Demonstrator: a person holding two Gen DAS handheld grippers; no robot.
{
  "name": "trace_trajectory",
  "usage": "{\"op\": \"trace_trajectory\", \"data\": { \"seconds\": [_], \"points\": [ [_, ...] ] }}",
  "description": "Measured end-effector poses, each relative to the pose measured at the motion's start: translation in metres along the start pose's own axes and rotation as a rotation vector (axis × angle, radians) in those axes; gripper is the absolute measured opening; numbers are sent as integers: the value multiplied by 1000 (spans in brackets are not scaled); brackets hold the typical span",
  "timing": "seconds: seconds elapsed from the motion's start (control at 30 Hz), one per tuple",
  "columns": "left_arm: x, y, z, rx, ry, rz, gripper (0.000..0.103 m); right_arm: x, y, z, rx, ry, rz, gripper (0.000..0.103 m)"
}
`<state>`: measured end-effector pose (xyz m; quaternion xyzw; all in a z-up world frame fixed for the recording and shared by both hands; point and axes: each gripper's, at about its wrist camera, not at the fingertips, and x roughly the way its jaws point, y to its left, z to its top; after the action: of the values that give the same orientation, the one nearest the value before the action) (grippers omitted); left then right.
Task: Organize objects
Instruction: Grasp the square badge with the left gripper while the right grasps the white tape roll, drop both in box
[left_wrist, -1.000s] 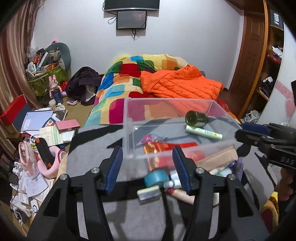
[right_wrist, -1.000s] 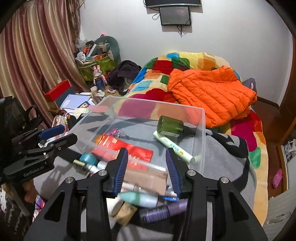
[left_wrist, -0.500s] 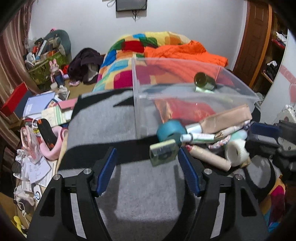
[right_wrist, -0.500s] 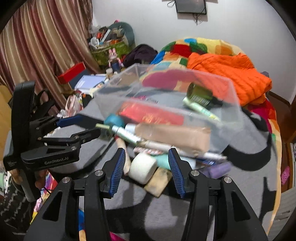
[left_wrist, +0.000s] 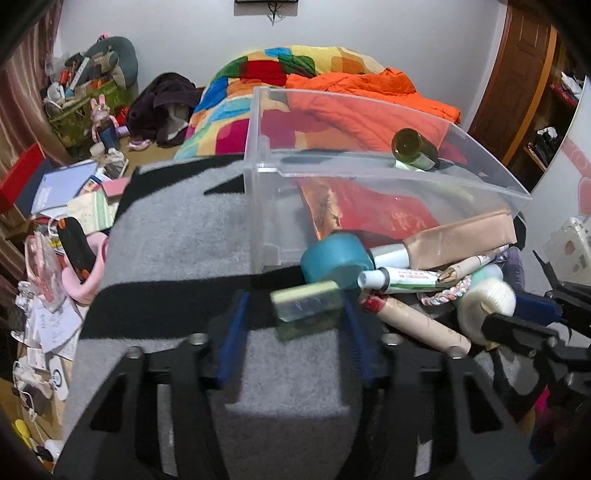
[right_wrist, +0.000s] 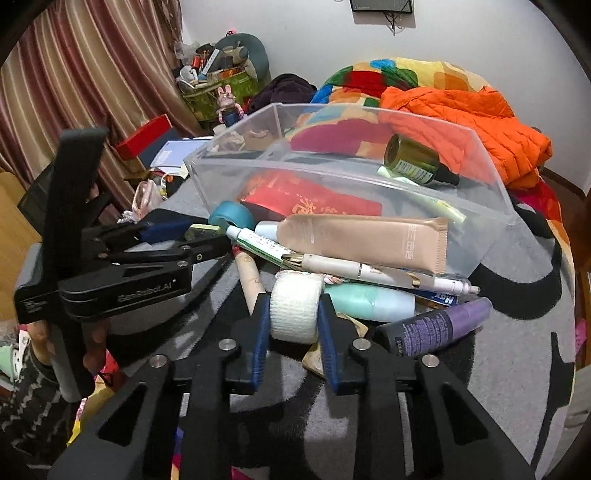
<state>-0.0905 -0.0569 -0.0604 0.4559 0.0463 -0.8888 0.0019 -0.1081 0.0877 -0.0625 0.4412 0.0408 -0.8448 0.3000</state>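
Toiletries and small items lie heaped on the grey blanket (right_wrist: 517, 350) just in front of the clear plastic bin (right_wrist: 491, 192), which already holds a red packet (right_wrist: 314, 201), a green bottle (right_wrist: 413, 158) and a pale tube. A second ago both claws hung higher, looking down into the bin; they have since dropped to the pile at its near wall. The right claw (right_wrist: 293, 325) has narrowed from a wide gap and now sits against both sides of the white bandage roll (right_wrist: 295, 308), apparently gripping it. The left claw (left_wrist: 291, 325) stays wide, with the small green-edged block (left_wrist: 306, 301) between its blue pads (left_wrist: 231, 332) but not yet pinched; motion blur suggests it is still closing in. Judging from this, the sorting has moved from surveying to picking: the roll looks ready to lift into the bin, while the beige tube (right_wrist: 362, 236), pen (right_wrist: 388, 273), teal tape roll (right_wrist: 232, 216) and purple bottle (right_wrist: 436, 326) remain outside.
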Motion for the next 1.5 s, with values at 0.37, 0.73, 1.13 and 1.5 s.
{"op": "trace_trajectory", "data": {
  "seconds": [0.37, 0.73, 1.13, 1.5],
  "points": [
    [-28, 4, -7, 5, -77, -6, 33, -30, -4, 12, -2, -89, 6, 22],
    [-60, 4, 7, 1, -174, -25, 33, -50, -23, 38, 21, -165, -45, 22],
    [-83, 4, 42, -32, -289, -26, 33, -38, -41, 77, 33, -184, -108, 22],
    [-51, 0, 75, -36, -262, -29, 33, 13, -61, 97, 67, -74, -126, 22]
  ]
}}
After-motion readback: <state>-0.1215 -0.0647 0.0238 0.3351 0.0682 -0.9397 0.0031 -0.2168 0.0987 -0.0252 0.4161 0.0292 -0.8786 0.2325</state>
